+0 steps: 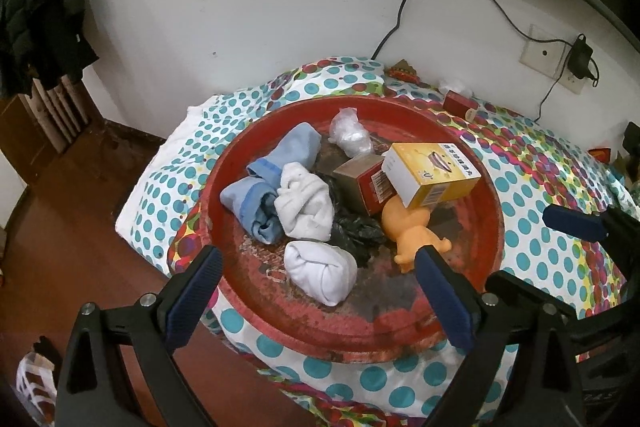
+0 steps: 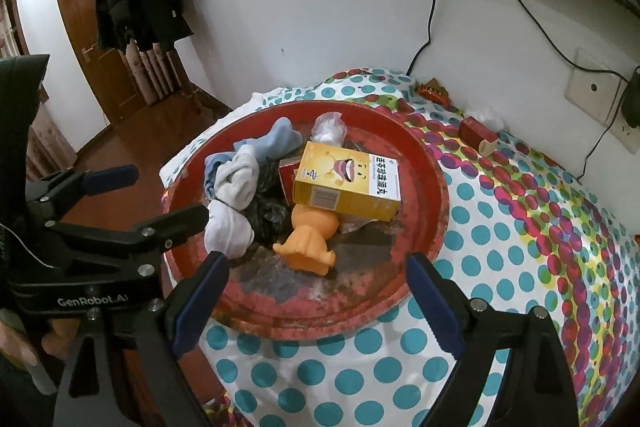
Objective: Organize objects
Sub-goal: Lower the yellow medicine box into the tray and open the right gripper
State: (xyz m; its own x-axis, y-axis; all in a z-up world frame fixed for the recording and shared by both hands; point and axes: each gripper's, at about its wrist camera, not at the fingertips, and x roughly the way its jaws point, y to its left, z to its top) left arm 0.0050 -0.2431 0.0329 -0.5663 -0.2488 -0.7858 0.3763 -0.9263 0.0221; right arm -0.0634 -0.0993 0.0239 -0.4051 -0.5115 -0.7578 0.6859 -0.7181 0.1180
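A worn red tray point(image 1: 360, 323) sits on the dotted bedcover point(image 1: 540, 187) and holds nearly all the loose things, heaped near its centre. Seen from the left wrist, a yellow box point(image 1: 430, 173) lies at about 2 o'clock in the tray, tilted over a red-and-brown box point(image 1: 360, 179) and over an orange rubber toy point(image 1: 408, 231) that lies tipped at 4 o'clock. A white rolled sock point(image 1: 320, 273) lies at 6 o'clock, a second white bundle point(image 1: 304, 207) sits at the middle against crumpled black plastic point(image 1: 356, 231), a blue cloth point(image 1: 272, 183) spreads toward 9 o'clock, and a clear plastic bag point(image 1: 350, 135) rests at 12 o'clock.

Outward from the tray, a small red box point(image 1: 458, 103) lies on the bedcover toward 1 o'clock, near the wall, with a white wad just beyond it. These appear not yet gathered; whether they belong in the tray cannot be told.

The left gripper point(image 1: 320, 291) hovers over the tray's near edge at 6 o'clock, jaws spread wide and empty. The right gripper point(image 2: 318, 301) hangs just beside it, likewise wide apart and holding nothing.

By this showing, collecting looks largely done, but the pile is unsorted and nothing is in hand.
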